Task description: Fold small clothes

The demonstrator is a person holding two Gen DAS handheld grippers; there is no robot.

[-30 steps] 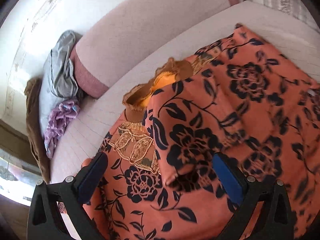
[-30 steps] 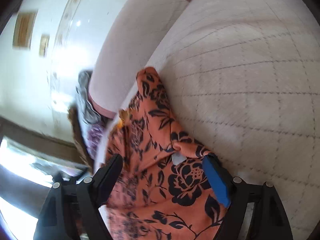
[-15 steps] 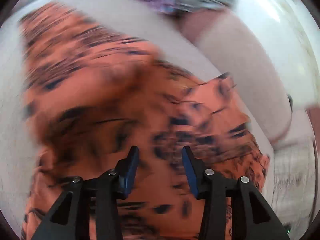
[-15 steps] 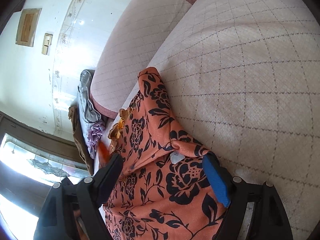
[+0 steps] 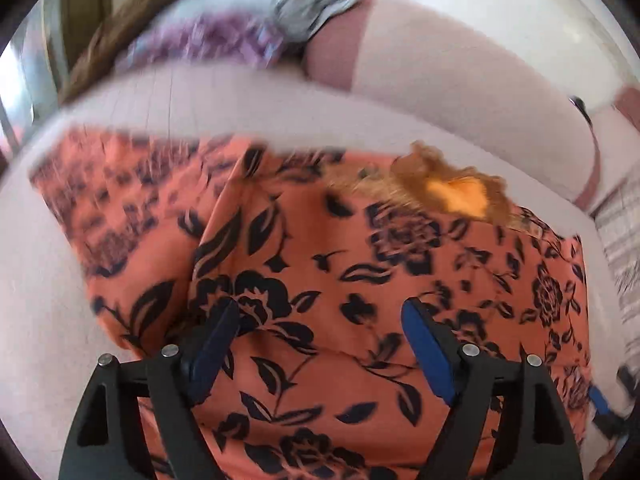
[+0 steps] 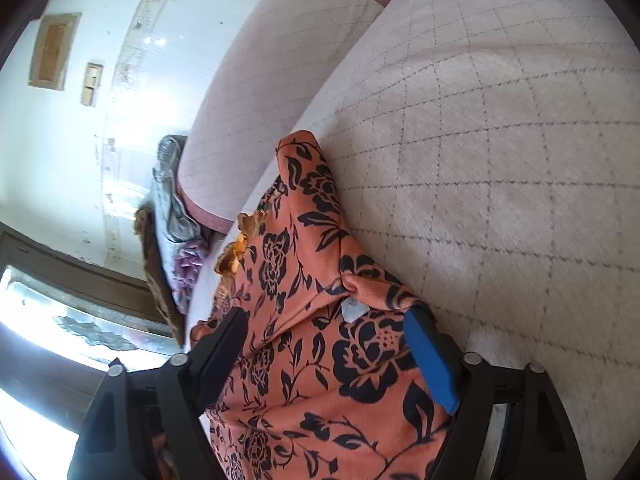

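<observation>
An orange garment with black flowers (image 5: 360,264) lies spread on the pale quilted sofa seat (image 6: 500,152), its brown lace neckline (image 5: 452,188) toward the backrest. My left gripper (image 5: 320,320) hovers low over the cloth. Its jaws are opening, the printed fabric lies flat under the gap, and neither pad presses on it. In the right wrist view a bunched corner of the same garment (image 6: 320,344) with a white label (image 6: 354,308) sits between my right gripper (image 6: 324,344) fingers. Those jaws are closing slightly, and the blue pad (image 6: 430,364) is at the cloth's edge without a clear pinch.
A heap of grey (image 6: 168,196) and purple clothes (image 5: 208,40) with a brown piece lies at the sofa's end, beside the pink backrest cushion (image 5: 460,80). A white tiled wall (image 6: 60,140) and a bright window (image 6: 48,312) stand behind. Bare seat stretches right of the garment.
The left wrist view swung round sharply and now faces the garment from its other side. Its jaws narrowed, then spread again. The right gripper stayed over the same bunched corner.
</observation>
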